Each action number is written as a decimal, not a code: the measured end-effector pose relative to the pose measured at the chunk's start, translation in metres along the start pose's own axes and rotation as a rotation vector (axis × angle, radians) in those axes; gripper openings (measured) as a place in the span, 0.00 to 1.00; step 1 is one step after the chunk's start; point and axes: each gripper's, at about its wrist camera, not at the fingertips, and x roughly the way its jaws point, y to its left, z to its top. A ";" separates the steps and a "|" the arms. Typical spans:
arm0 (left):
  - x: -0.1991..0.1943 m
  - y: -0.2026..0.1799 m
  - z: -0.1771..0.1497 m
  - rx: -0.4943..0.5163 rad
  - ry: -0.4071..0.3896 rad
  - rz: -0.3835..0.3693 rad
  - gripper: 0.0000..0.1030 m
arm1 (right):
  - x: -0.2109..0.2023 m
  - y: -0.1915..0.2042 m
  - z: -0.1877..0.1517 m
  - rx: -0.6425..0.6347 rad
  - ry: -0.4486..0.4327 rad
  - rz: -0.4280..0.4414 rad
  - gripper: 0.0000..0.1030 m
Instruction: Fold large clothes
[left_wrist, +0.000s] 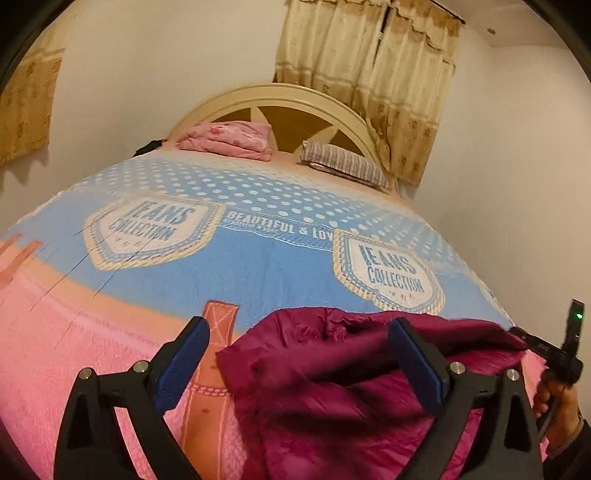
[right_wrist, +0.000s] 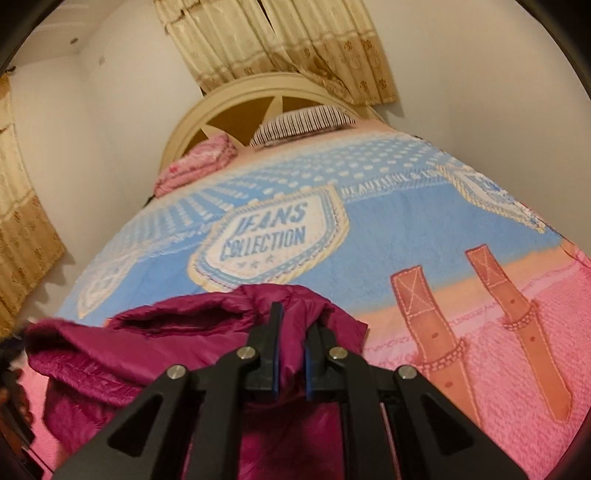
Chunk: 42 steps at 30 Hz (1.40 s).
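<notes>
A crumpled maroon jacket (left_wrist: 332, 373) lies in a heap on the near part of the bed; it also shows in the right wrist view (right_wrist: 192, 332). My left gripper (left_wrist: 299, 354) is open, its blue-padded fingers spread wide above the jacket's left edge, holding nothing. My right gripper (right_wrist: 291, 354) is shut on a fold of the jacket, the cloth pinched between its blue pads. In the left wrist view the right gripper's body (left_wrist: 561, 354) shows at the far right edge, held by a hand.
The bed is covered by a blue and pink blanket (left_wrist: 258, 258) with "Jeans Collection" badges. A folded pink cloth (left_wrist: 229, 140) and a striped pillow (left_wrist: 343, 162) lie by the cream headboard (left_wrist: 280, 96). Curtains (left_wrist: 369, 74) hang behind.
</notes>
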 end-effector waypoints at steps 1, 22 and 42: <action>0.003 -0.004 0.001 0.011 0.001 0.005 0.95 | 0.008 0.001 0.000 -0.005 0.009 -0.001 0.11; 0.059 -0.050 -0.022 0.074 -0.005 0.166 0.95 | 0.002 0.050 0.003 -0.031 -0.093 0.039 0.92; 0.111 -0.057 -0.065 0.103 0.096 0.217 0.95 | 0.087 0.098 -0.063 -0.190 0.124 -0.057 0.80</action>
